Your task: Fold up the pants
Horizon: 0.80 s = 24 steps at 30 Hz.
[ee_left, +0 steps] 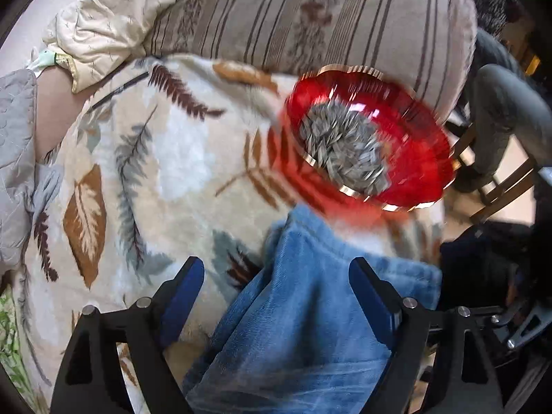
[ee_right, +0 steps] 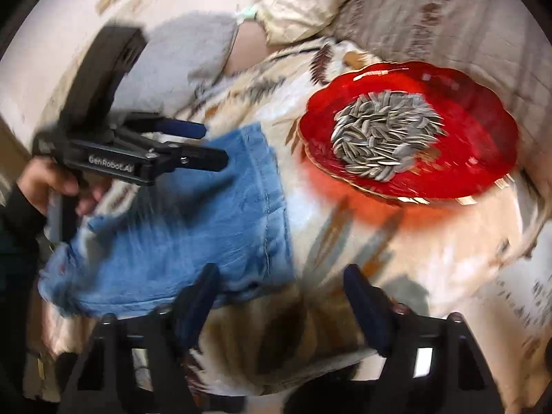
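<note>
The blue denim pants [ee_left: 296, 310] lie bunched on a leaf-patterned blanket [ee_left: 165, 158]. My left gripper [ee_left: 276, 272] is open, its fingers standing either side of the upper end of the pants, not closed on them. In the right wrist view the pants [ee_right: 193, 227] lie left of centre, and the left gripper [ee_right: 210, 145] hovers open over their far end. My right gripper [ee_right: 281, 283] is open, just above the blanket at the near right corner of the pants; its left finger [ee_right: 203, 286] overlaps the pants' near edge.
A red glass dish [ee_left: 424, 165] of sunflower seeds [ee_left: 345, 148] sits on the blanket just beyond and right of the pants; it also shows in the right wrist view [ee_right: 483, 131]. A striped cushion [ee_left: 310, 17], a cream quilted cloth [ee_left: 103, 27] and a grey quilt [ee_left: 13, 158] lie around.
</note>
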Tool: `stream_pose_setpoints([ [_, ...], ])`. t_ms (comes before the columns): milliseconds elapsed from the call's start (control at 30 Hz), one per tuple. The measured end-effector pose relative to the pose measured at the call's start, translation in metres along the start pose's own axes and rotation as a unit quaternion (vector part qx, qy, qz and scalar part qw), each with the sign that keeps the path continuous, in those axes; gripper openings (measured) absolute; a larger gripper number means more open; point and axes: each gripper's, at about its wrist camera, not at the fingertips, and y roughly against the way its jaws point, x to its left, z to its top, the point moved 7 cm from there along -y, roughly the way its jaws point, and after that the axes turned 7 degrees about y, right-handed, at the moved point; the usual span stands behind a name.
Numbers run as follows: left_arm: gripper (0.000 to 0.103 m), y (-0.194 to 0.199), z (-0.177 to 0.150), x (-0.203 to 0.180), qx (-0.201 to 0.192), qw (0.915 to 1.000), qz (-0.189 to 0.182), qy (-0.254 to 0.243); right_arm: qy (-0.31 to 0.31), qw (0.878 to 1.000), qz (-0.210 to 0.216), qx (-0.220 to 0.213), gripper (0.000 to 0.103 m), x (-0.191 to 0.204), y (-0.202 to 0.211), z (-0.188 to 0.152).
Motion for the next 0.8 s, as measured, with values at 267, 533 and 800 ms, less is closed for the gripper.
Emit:
stream_pose_setpoints([
  [267, 0.086, -0.035, 0.002, -0.011, 0.058, 0.9980, -0.018, -0.019, -0.089, 0.991, 0.098, -0.007, 0.077, 0.004, -0.022, -0.010],
  [533, 0.072, -0.069, -0.007, -0.012, 0.100, 0.9934, -0.054, -0.014, -0.129, 0.984, 0.118, -0.038, 0.068, 0.009, -0.046, 0.003],
  [800, 0.011, -0.059, 0.006, -0.007, 0.091, 0.9917, -0.089, 0.018, -0.105, 0.988, 0.100, -0.043, 0.019, 0.014, -0.054, 0.009],
])
